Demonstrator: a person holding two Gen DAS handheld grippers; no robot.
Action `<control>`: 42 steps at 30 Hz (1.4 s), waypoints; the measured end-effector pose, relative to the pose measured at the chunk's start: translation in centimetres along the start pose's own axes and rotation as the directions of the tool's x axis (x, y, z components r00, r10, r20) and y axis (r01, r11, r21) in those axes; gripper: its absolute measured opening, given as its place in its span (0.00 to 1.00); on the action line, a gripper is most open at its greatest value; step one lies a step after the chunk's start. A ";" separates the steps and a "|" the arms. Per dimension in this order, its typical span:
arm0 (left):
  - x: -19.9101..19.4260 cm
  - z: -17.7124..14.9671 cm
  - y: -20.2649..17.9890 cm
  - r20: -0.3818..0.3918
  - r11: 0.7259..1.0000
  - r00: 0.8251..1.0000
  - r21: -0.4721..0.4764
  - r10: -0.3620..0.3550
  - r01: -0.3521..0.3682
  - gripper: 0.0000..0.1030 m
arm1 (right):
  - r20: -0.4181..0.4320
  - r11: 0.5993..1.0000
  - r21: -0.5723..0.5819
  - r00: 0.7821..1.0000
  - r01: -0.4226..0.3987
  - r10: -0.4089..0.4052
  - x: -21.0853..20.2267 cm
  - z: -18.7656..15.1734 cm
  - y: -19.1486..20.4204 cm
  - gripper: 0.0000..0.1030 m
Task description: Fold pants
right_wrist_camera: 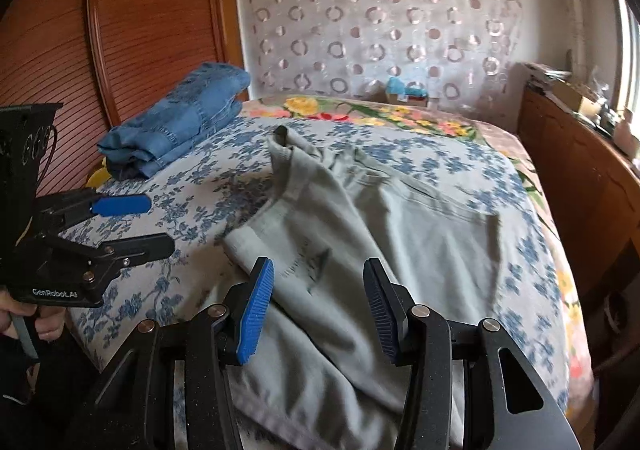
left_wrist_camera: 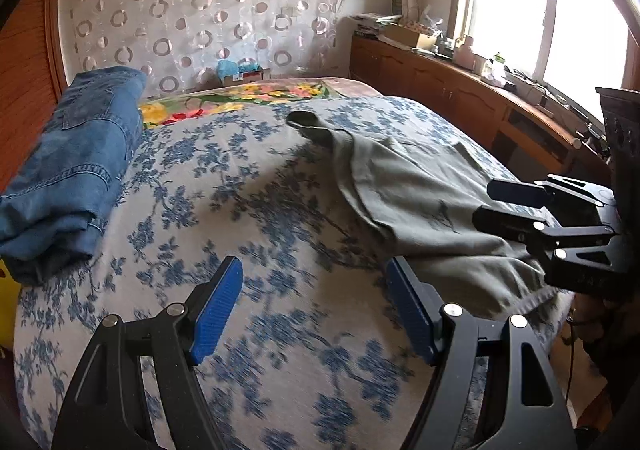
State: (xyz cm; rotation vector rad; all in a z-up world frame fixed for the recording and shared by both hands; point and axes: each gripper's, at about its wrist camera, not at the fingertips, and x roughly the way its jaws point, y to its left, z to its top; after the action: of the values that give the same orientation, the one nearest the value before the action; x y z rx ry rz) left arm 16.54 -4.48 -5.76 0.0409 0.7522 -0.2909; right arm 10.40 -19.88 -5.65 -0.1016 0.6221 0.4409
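Observation:
Grey-green pants (right_wrist_camera: pixel 360 234) lie crumpled on the floral bedspread (left_wrist_camera: pixel 224 186); they also show in the left wrist view (left_wrist_camera: pixel 420 194), right of centre. My left gripper (left_wrist_camera: pixel 314 282) is open and empty, over bare bedspread just left of the pants. My right gripper (right_wrist_camera: pixel 320 278) is open and empty, above the near part of the pants. The right gripper shows at the right edge of the left wrist view (left_wrist_camera: pixel 492 202). The left gripper shows at the left of the right wrist view (right_wrist_camera: pixel 156 222).
Folded blue jeans (left_wrist_camera: pixel 76 166) sit at the bed's far left, also in the right wrist view (right_wrist_camera: pixel 180 122). A wooden headboard (right_wrist_camera: pixel 60 50) is at the left. A cluttered wooden cabinet (left_wrist_camera: pixel 460 90) runs along the right under the window. A small box (left_wrist_camera: pixel 240 74) stands by the curtain.

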 end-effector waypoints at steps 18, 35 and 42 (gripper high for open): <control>1.3 -0.6 3.1 0.014 1.000 1.000 -0.022 -0.022 0.023 0.73 | -0.150 0.992 -0.090 0.986 -0.089 0.075 5.2 2.9 1.5 0.39; 2.4 1.6 0.1 -0.007 0.995 0.997 0.051 -0.080 0.080 0.73 | -0.106 0.997 -0.068 0.994 -0.020 0.012 2.7 5.8 -3.8 0.06; 4.1 3.2 -2.1 -0.027 0.991 0.994 0.083 -0.106 0.108 0.73 | -0.103 0.998 -0.042 0.993 0.055 -0.059 3.4 6.7 -7.6 0.06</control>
State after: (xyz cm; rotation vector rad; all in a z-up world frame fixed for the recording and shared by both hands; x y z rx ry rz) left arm 20.99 -7.92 -6.06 0.0840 0.7660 -0.4246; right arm 19.73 -24.02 -2.48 -0.1804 0.7118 0.3940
